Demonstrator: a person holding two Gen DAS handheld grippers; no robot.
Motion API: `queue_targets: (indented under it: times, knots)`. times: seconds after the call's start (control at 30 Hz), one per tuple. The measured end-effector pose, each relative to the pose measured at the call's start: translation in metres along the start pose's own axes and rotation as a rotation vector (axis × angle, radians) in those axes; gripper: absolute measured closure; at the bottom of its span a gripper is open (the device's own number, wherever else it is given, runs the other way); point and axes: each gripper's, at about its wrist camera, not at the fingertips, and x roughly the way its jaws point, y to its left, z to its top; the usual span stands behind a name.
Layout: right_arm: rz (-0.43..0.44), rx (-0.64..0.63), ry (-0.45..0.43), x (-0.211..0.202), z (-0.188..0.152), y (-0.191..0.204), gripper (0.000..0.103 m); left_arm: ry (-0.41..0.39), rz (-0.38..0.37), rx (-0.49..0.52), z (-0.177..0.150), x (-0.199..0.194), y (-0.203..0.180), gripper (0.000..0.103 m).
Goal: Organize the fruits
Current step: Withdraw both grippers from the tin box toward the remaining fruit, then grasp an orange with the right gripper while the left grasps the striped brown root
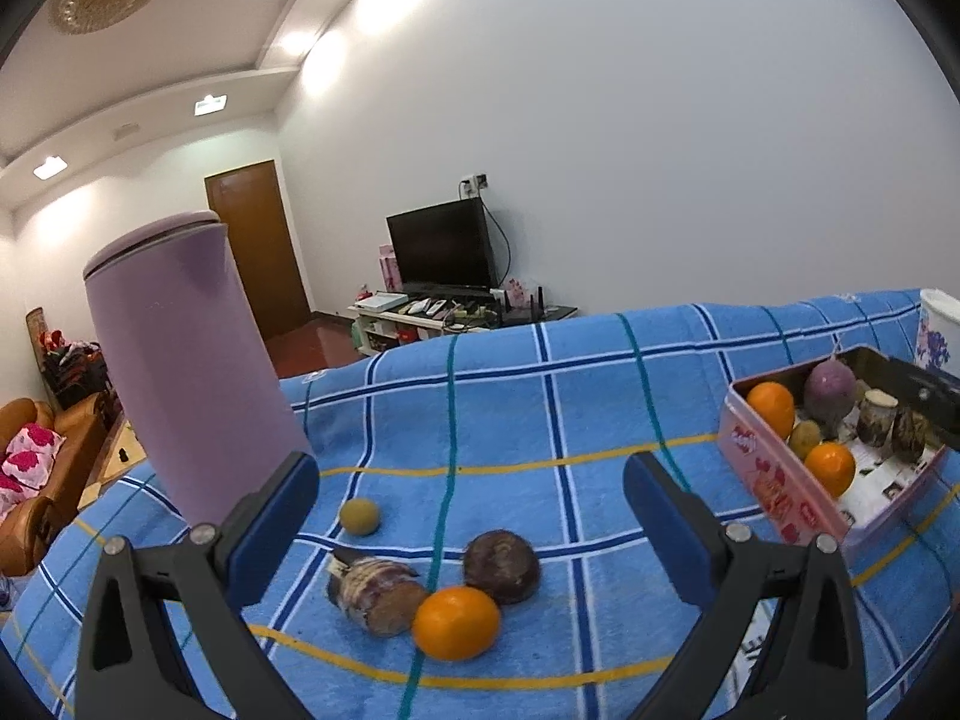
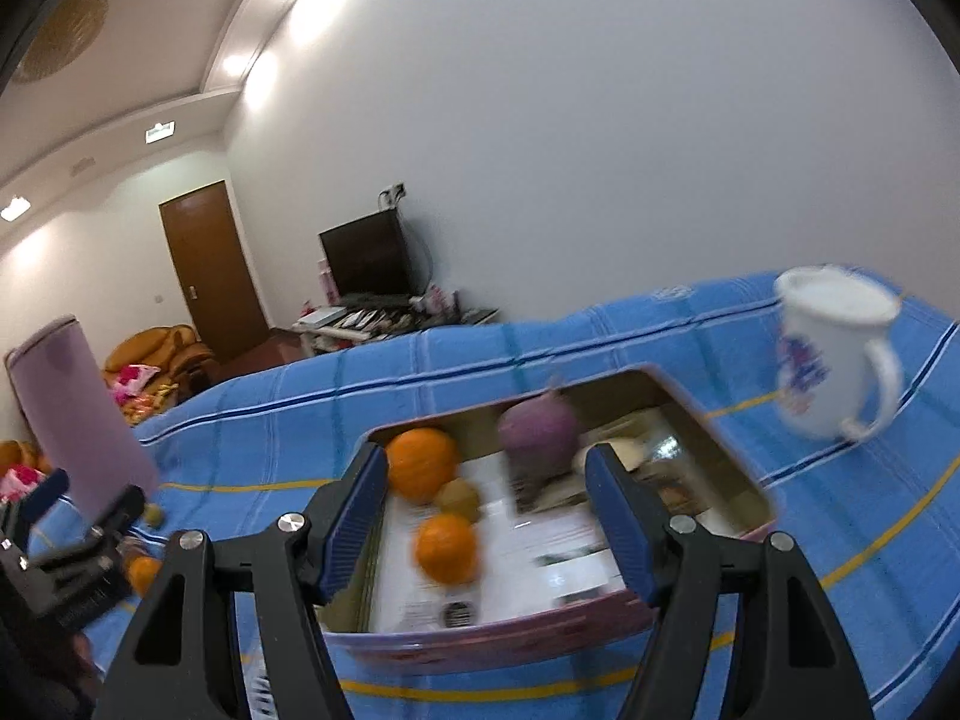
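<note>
Now we hold our left gripper (image 1: 471,504) with fingers spread and empty above a loose round orange (image 1: 456,622), a dark brown round fruit (image 1: 501,565), a striped purple-brown tuber (image 1: 375,591) and a small yellow-green fruit (image 1: 359,516) on the blue checked cloth (image 1: 540,396). Our right gripper (image 2: 486,516), fingers also apart and gripping nothing, hovers over the pink rectangular tin box (image 2: 480,639) holding oranges (image 2: 420,463) and a purple bulb (image 2: 537,435).

Loose fruits (image 1: 441,588) on cloth (image 1: 600,396), tin (image 1: 774,492) right, flask (image 1: 180,360) left.
</note>
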Motion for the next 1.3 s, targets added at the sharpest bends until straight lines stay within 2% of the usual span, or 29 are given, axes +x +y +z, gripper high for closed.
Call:
queue_targets:
  times: [0.33, 0.47, 0.6, 0.7, 0.8, 0.87, 0.97, 1.1, 1.2, 1.3]
  knots:
    - [0.065, -0.063, 0.016, 0.005, -0.014, 0.060, 0.033, 0.018, -0.001, -0.031, -0.007, 0.005, 0.029, 0.000]
    - [0.085, -0.064, 0.032, 0.009, -0.016, 0.072, 0.033, 0.051, -0.006, -0.062, -0.009, 0.012, 0.044, 0.000]
    - [0.103, -0.071, 0.055, 0.015, -0.018, 0.086, 0.033, 0.121, 0.030, -0.052, -0.009, 0.025, 0.061, 0.000]
    - [0.125, -0.090, 0.093, 0.022, -0.021, 0.099, 0.033, 0.176, 0.052, -0.063, -0.009, 0.037, 0.081, 0.000]
    - [0.163, -0.104, 0.126, 0.028, -0.024, 0.115, 0.033, 0.188, 0.127, -0.063, -0.009, 0.042, 0.103, 0.000]
    - [0.195, -0.118, 0.154, 0.032, -0.028, 0.127, 0.033, 0.192, 0.151, -0.077, -0.009, 0.043, 0.114, 0.000]
    - [0.238, -0.159, 0.234, 0.042, -0.036, 0.147, 0.033, 0.220, 0.149, -0.135, -0.011, 0.047, 0.136, 0.000]
    - [0.318, -0.208, 0.332, 0.048, -0.050, 0.172, 0.033, 0.251, 0.198, -0.188, -0.015, 0.050, 0.156, 0.000]
    - [0.369, -0.270, 0.367, 0.047, -0.060, 0.193, 0.033, 0.251, 0.200, -0.197, -0.015, 0.049, 0.163, 0.000]
    - [0.371, -0.325, 0.412, 0.053, -0.069, 0.214, 0.033, 0.258, 0.165, -0.200, -0.016, 0.049, 0.163, 0.000]
